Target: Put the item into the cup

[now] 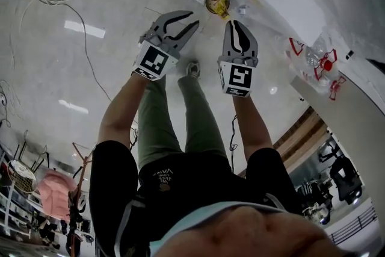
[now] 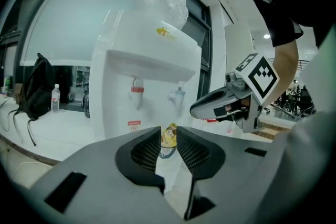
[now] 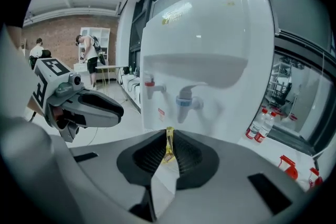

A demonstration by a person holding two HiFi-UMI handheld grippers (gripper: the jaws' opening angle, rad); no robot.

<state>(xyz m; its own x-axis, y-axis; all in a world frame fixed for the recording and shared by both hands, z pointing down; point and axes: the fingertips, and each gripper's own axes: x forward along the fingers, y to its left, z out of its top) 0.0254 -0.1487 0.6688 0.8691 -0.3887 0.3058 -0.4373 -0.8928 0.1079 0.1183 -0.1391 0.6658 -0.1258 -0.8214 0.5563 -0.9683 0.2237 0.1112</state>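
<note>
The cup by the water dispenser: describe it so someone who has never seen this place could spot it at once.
Start at the tall white water dispenser. Look below its red tap and blue tap, at its front, and there stands the cup. Unlike anything near it, it holds a yellow packet.

nothing reads clearly: the water dispenser's (image 2: 142, 60) yellow logo (image 2: 167, 32) and red sticker (image 2: 134, 124) are too small.

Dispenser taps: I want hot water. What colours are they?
Red tap, blue tap, on the white water dispenser; best in right gripper view.
</note>
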